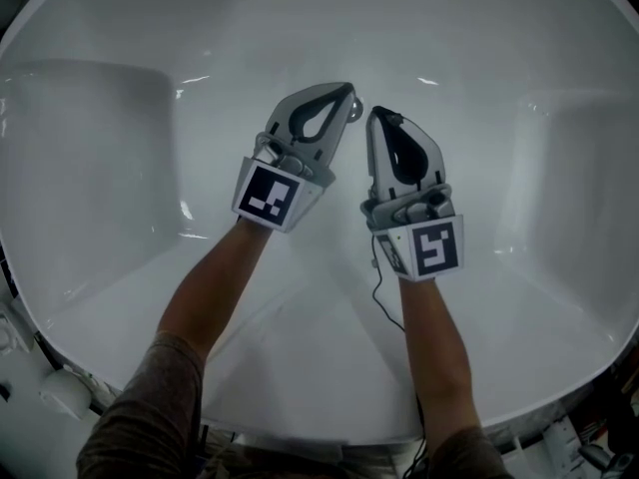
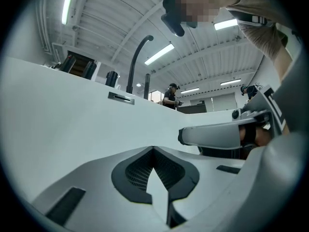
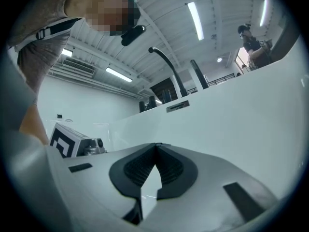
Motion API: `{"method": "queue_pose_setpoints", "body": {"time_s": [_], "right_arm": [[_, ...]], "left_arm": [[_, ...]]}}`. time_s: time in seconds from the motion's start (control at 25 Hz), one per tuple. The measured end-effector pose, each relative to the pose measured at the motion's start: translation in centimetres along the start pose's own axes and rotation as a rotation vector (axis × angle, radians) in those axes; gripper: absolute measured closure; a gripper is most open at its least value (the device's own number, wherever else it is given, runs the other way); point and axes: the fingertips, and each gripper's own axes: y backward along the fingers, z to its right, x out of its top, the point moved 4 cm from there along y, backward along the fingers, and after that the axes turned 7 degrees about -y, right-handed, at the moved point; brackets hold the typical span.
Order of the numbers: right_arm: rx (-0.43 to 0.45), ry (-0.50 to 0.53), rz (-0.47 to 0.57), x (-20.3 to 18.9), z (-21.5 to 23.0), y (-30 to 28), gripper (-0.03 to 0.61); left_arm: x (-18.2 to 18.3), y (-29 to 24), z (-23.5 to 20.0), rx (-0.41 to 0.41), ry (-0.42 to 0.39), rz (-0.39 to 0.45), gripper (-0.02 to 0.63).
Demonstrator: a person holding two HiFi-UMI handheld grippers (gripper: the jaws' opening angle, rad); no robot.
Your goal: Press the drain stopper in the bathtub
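Observation:
Both grippers are down inside the white bathtub (image 1: 120,168), and their tips almost meet at its middle. My left gripper (image 1: 348,94) is shut with nothing in it. A small round chrome piece, seemingly the drain stopper (image 1: 357,112), peeks out just beside its tip and is mostly hidden. My right gripper (image 1: 378,117) is shut too, empty, just right of that piece. In the left gripper view the closed jaws (image 2: 153,149) face the tub wall, with the right gripper (image 2: 217,134) alongside. The right gripper view has its closed jaws (image 3: 156,145) facing the same wall.
A black curved faucet (image 2: 137,57) and a slot-shaped overflow plate (image 2: 121,97) sit on the tub's far rim; the faucet (image 3: 166,62) also shows in the right gripper view. The tub's sloped walls (image 1: 559,168) rise on both sides. People stand far off in the room.

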Motion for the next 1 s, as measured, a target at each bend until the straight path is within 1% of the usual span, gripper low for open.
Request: {"method": "queue_pose_setpoints", "body": {"time_s": [0.12,0.28,0.52,0.64,0.8,1.0], "right_arm": [[0.003,0.001,-0.002,-0.1,-1.1,-0.6,0.58],[-0.008,-0.004,-0.004,-0.4,-0.9,-0.6,0.58],[-0.011,-0.019,-0.011,-0.6,-0.7,-0.5,0.578],[-0.005,-0.019,-0.013,-0.5,-1.1,-0.6,0.58],[0.013,-0.016,-0.03,-0.9,-1.4,-0.5,0.58],[0.009,-0.033,-0.028,-1.0,-1.3,-0.5,0.58]], "left_arm": [[-1.3,0.3,-1.0,0.01,0.019,-0.018,0.614],[-3.5,-0.5,-1.7,0.031,0.053,-0.046,0.614],[-8.3,-2.3,-2.0,0.047,0.098,-0.132,0.614],[-10.7,-2.9,-1.7,0.038,0.121,-0.195,0.614],[-14.1,-3.6,-1.7,0.065,0.169,-0.282,0.614],[-18.2,-3.8,-1.2,0.078,0.193,-0.399,0.614]]}}
